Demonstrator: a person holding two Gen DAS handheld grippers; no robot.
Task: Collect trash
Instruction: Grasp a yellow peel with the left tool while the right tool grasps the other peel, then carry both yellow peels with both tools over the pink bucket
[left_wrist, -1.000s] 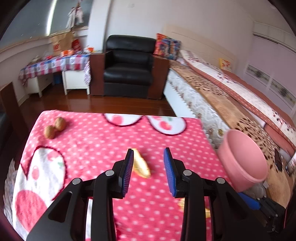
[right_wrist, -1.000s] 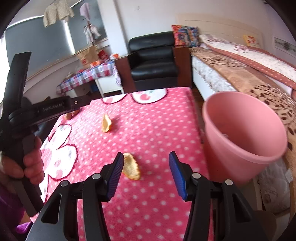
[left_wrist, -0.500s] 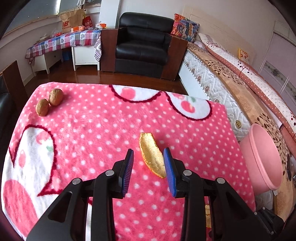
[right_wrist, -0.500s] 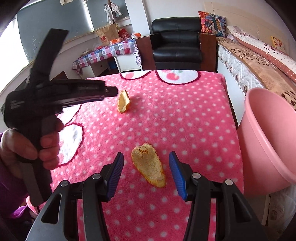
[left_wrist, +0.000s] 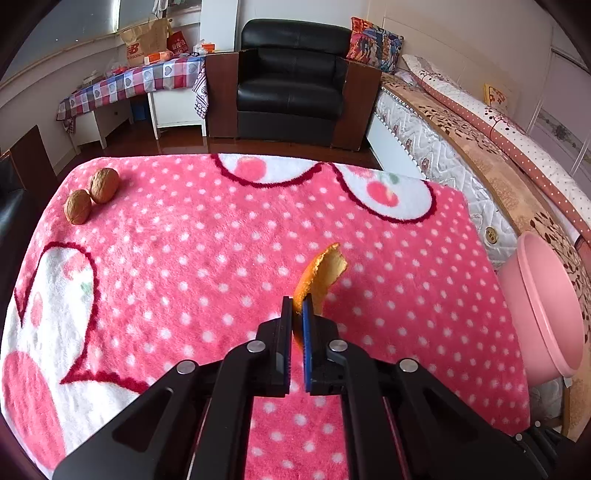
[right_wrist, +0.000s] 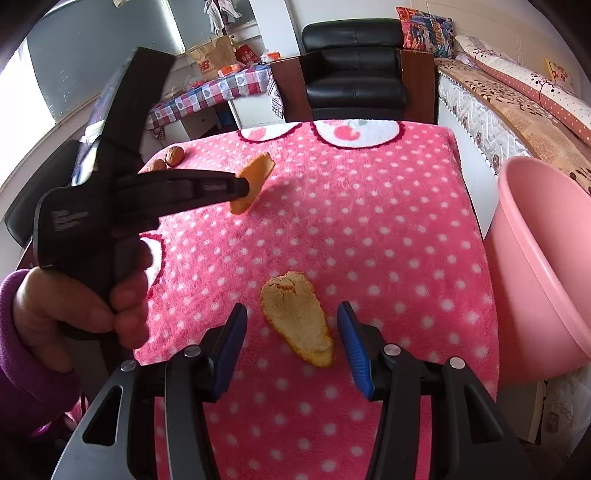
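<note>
- The left gripper (left_wrist: 296, 314) is clenched on an orange peel (left_wrist: 320, 275): the pads pinch its lower end on edge, so most of the peel sticks up and forward past the fingertips, its pale inside facing right. Gripping a thin curled strip by its edge is probably the surest hold on a soft blanket.
- In the right wrist view the same peel (right_wrist: 254, 181) juts from the tip of the left gripper (right_wrist: 242, 188), which a hand (right_wrist: 92, 295) in a purple sleeve holds by its handle.
- The right gripper (right_wrist: 291, 332) is released, its blue pads standing on either side of a second peel (right_wrist: 295, 317) that lies flat, pale side up, on the pink dotted blanket (right_wrist: 369, 221). The pads do not touch it; straddling it this way looks like the set-up for a pinch.
- A pink bucket (right_wrist: 535, 266) stands just off the blanket's edge, to the right of the right gripper, close enough to take both peels; I judge it to be the bin.
- Two walnuts (left_wrist: 90, 195) sit together far ahead and to the left of the left gripper, well apart from both peels.
- Writing: the brown paper bag (left_wrist: 146, 40) on the checked side table far ahead reads "new balance" under an NB logo. The lettering on the left gripper's body is too blurred to read.
</note>
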